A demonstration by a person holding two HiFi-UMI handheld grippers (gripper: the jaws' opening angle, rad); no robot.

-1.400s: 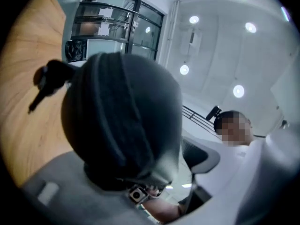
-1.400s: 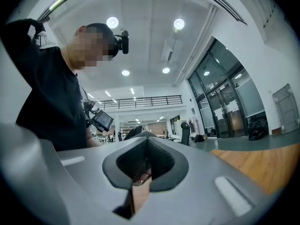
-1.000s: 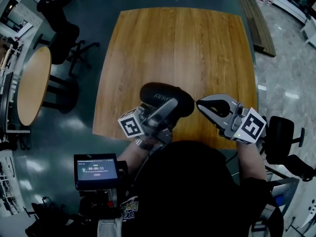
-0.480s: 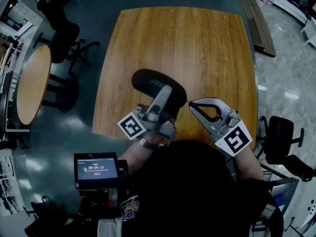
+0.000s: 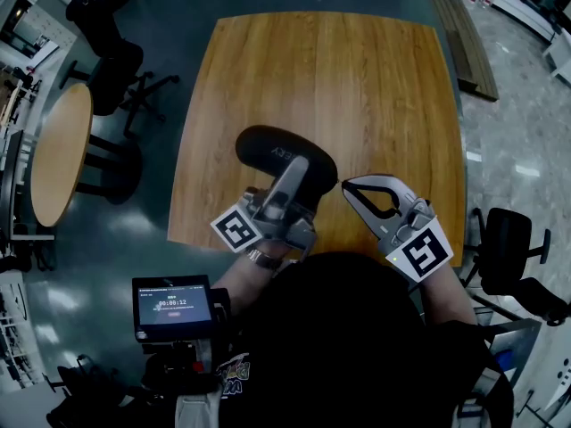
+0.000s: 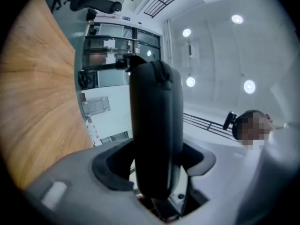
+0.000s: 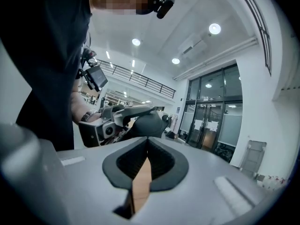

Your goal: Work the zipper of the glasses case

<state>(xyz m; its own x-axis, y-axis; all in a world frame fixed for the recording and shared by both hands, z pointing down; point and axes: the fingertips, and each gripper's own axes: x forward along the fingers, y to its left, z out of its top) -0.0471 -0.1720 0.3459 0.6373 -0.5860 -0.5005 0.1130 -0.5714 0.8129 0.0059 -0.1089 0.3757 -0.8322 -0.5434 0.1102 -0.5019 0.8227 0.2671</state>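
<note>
Where the wooden worktop (image 5: pixel 357 87) is set on dark floor (image 5: pixel 178 7), the black glasses case (image 5: pixel 268 148) is pinched at six o'clock by the jaws of the left gripper (image 5: pixel 299 172); those of the right gripper (image 5: pixel 346 185) are pressed together.

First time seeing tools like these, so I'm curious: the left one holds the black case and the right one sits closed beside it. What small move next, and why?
The left gripper clamps the glasses case off the table; the right gripper is shut on nothing beside it. So probably open the right jaws and bring them to the zipper pull, which I cannot make out.
</note>
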